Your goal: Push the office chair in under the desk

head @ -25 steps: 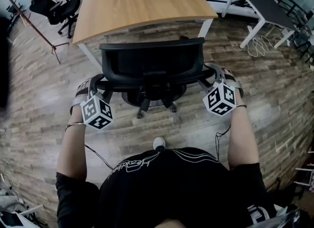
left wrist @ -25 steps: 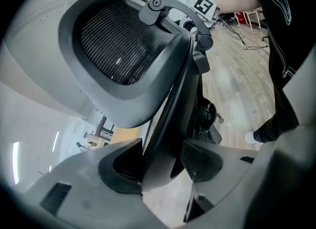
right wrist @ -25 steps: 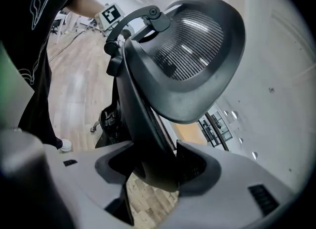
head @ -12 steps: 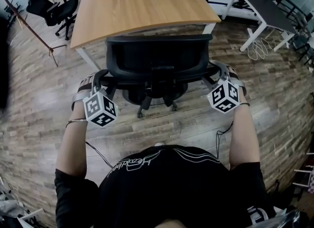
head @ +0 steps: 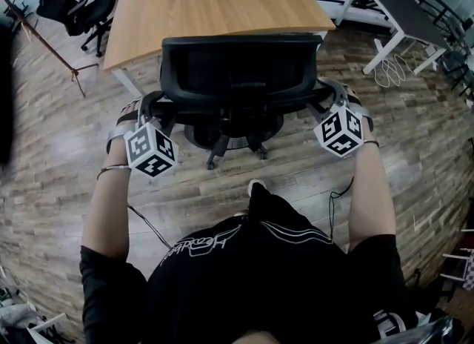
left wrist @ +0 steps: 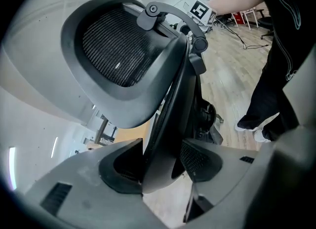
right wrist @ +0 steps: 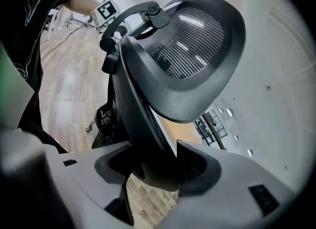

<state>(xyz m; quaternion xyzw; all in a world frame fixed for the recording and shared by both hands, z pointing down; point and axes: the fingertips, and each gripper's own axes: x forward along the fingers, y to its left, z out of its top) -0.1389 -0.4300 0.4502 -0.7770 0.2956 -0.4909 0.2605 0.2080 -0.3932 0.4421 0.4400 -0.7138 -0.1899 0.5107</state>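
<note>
Mesh of the office chair (left wrist: 118, 50) shows only in the gripper views.

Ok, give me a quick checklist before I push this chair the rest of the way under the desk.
1. Left tool clamped on chair back: ok.
2. Right tool clamped on chair back: ok.
3. Chair facing desk squarely: ok.
4. Space under desk clear: cannot tell, desktop hides it.
5. Chair fully under: not ok, wheels outside desk edge.
</note>
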